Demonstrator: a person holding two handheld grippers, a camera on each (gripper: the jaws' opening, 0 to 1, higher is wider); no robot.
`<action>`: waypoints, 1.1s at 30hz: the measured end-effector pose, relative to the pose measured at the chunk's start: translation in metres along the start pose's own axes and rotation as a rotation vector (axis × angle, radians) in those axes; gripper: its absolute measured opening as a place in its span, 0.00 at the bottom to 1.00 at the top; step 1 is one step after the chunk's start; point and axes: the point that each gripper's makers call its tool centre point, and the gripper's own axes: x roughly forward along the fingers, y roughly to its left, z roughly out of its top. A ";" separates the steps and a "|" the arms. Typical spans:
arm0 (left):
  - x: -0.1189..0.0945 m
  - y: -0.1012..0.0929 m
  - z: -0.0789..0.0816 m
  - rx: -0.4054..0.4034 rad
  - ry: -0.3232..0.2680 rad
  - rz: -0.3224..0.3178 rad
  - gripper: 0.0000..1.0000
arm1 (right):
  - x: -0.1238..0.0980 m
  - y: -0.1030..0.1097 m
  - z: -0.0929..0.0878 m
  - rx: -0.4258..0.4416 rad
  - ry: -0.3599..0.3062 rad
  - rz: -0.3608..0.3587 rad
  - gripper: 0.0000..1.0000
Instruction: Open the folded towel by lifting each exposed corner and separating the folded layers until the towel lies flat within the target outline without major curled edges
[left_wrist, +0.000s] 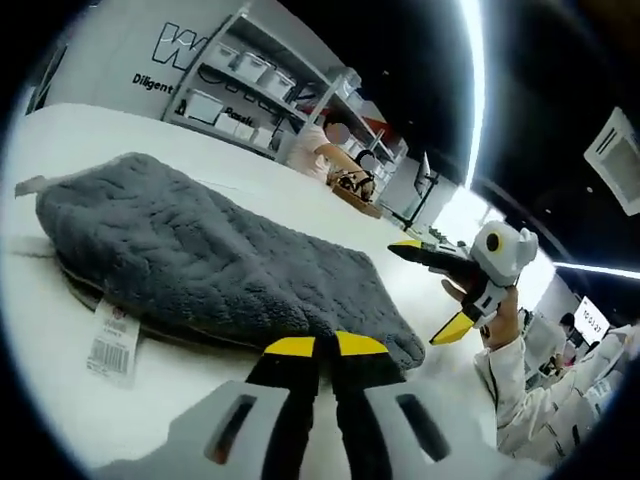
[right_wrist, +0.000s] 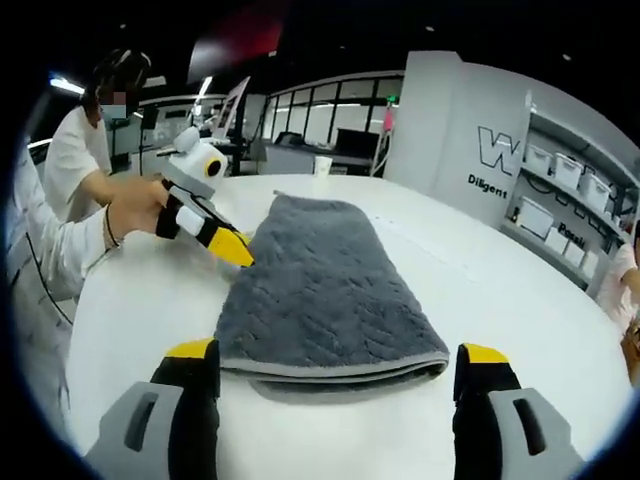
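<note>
Folded grey towel (right_wrist: 325, 290), barcode tag (left_wrist: 113, 345), left claw (left_wrist: 325, 347) closed empty, right claw (right_wrist: 340, 358) wide apart.

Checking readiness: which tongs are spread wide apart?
The right tongs, tips straddling the grey towel; the left tongs are pressed together.

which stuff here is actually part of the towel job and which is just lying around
Part of the job:
- grey folded towel, still folded on the white table
- left gripper, jaws together at the towel's edge
- right gripper, jaws wide apart at the folded end

Just around:
- towel's tag
- shelving with bins
- paper cup on the far table edge
</note>
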 end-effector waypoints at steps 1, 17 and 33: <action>0.000 0.000 0.000 -0.002 0.002 0.000 0.02 | 0.000 0.000 -0.001 -0.001 0.005 -0.001 0.97; -0.016 0.015 -0.007 0.084 0.077 0.050 0.02 | 0.003 -0.001 -0.008 0.011 0.025 0.003 0.96; -0.042 0.057 0.012 0.057 0.007 0.164 0.02 | 0.003 0.003 -0.013 0.011 0.044 0.017 0.95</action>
